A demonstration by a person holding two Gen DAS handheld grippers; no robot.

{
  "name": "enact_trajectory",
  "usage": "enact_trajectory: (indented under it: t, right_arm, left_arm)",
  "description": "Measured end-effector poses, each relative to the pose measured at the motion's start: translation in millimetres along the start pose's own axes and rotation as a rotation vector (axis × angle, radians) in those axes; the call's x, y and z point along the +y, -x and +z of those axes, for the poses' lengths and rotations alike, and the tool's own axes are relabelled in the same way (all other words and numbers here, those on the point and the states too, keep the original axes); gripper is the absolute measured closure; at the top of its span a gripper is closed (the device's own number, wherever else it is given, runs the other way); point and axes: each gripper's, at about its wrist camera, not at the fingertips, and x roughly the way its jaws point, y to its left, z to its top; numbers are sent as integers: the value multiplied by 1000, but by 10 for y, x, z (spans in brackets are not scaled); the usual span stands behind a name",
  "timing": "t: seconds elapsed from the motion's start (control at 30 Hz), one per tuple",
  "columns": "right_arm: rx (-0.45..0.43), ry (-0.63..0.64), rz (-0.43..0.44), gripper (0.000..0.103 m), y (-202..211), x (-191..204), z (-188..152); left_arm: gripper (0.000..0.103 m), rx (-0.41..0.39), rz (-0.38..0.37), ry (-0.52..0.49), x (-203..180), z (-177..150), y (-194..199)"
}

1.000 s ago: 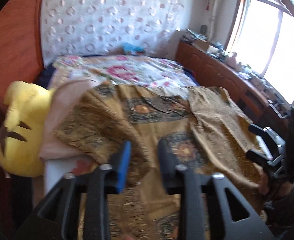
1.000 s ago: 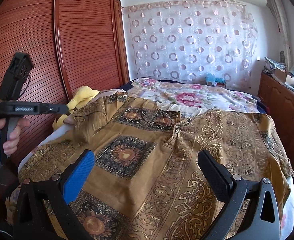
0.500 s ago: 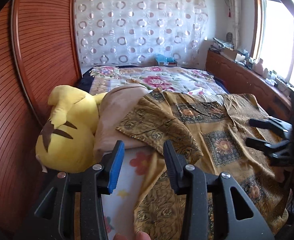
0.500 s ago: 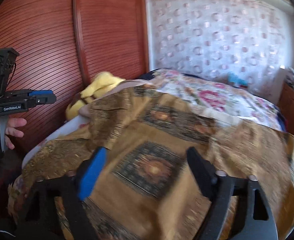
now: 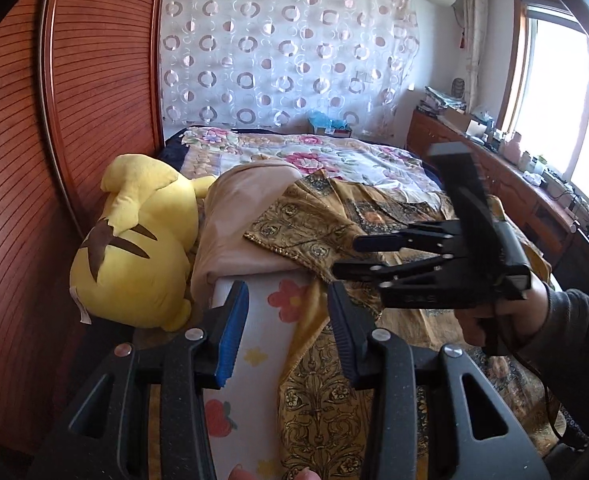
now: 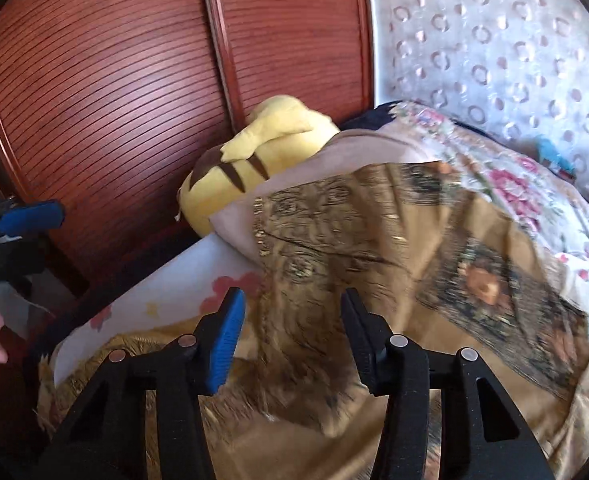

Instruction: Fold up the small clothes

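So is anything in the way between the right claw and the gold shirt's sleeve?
Nothing visible is. The right claw, whose jaws have just been closing, hangs over the gold shirt with only air between them. The yellow plush toy and pink pillow sit off to the side.

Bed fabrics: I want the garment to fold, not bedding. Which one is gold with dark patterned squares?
The gold shirt, spread over the pink pillow and the floral sheet; those are plain pink and white with flowers.
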Motion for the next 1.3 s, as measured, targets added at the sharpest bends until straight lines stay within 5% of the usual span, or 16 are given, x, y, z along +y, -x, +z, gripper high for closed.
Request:
enact_trajectory:
  t: [0.13, 0.3, 0.43, 0.57, 0.73, 0.97, 1.13, 1.2, 1.3]
  right_arm:
    - [61, 29, -26, 53, -284, 51, 59]
    - [117, 69, -75, 81, -515, 22, 96]
    - [40, 16, -87, 95, -359, -76, 128]
    - [-42, -26, -135, 97, -171, -211, 98]
    - [-109, -149, -169, 97, 158, -518, -198]
    - [-65, -222, -223, 97, 392, -780, -706]
    - [-40, -197, -267, 82, 650, -826, -967]
    - [-25, -201, -277, 60, 678, -872, -1014]
    - [-29, -215, -294, 58, 869, -845, -1034]
  left_arm:
    - [61, 8, -1, 3, 1, -27, -36]
    - [61, 9, -16, 10, -9, -66, -51]
    - [61, 19, -23, 13, -23, -103, -102]
    - [61, 32, -24, 8, -70, -121, -163]
    - [61, 38, -39, -4, -184, -119, -218]
    - [61, 71, -54, -36, -415, -61, -429]
    - [61, 127, -97, -41, -514, 22, -694]
    - [61, 151, -108, -35, -549, 56, -813]
    - [61, 179, -101, -46, -625, 139, -1008]
